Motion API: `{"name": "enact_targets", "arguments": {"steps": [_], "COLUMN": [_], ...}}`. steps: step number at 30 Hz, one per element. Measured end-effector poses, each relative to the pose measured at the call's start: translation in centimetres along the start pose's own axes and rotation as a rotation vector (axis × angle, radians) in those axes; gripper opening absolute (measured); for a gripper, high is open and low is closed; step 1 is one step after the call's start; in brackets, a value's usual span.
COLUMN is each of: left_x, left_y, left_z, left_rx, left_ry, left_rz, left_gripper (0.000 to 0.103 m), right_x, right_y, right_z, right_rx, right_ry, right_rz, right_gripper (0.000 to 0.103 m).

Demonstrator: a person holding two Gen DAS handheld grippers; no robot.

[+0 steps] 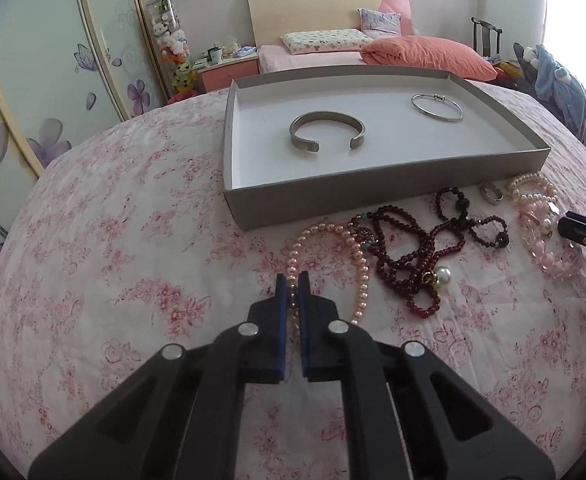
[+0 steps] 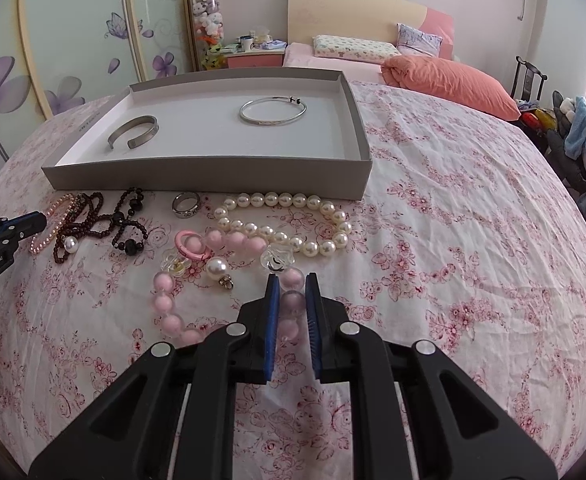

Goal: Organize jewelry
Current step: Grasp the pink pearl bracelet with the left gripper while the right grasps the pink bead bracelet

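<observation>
Pinching the pink pearl strand (image 1: 325, 256), left gripper (image 1: 292, 280); right gripper (image 2: 291, 286) (seemingly gripping) straddles the pink bead bracelet (image 2: 165, 304).

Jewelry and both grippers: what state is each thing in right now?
left gripper: shut on pink pearl strand, strand lying on the cloth
right gripper: shut on pink bead bracelet
tray: open, no lid
cuff bangle: in tray, flat
thin bangle: in tray, flat
ring: outside tray
white pearl strand: outside tray
dark red beads: outside tray, tangled
</observation>
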State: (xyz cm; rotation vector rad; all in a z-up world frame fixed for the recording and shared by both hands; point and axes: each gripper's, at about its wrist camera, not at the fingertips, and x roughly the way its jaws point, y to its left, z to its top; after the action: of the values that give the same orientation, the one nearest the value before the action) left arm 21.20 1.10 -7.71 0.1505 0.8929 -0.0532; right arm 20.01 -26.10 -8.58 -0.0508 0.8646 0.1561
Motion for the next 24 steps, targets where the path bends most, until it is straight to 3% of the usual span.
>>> {"name": "enact_targets", "arguments": {"steps": [13, 16, 24], "left_x": [0.0, 0.0, -2.7], "left_y": [-0.1, 0.5, 1.9], "left_z": [0.0, 0.1, 0.9], "left_rx": [0.002, -0.031, -0.1], "left_ry": [-0.003, 0.0, -0.095], "left_rz": [-0.003, -0.033, -0.13], "left_gripper": [0.007, 0.006, 0.006], "right_x": [0.1, -0.1, -3.7], "right_y": [-0.1, -0.1, 1.0], "right_z": [0.0, 0.1, 2.0], "right_rx": [0.009, 0.021, 0.01], "right_ry": [0.001, -0.006, -0.142], "right_rz": [0.009, 0.032, 0.101], "right_gripper": [0.014, 0.014, 0.014]}}
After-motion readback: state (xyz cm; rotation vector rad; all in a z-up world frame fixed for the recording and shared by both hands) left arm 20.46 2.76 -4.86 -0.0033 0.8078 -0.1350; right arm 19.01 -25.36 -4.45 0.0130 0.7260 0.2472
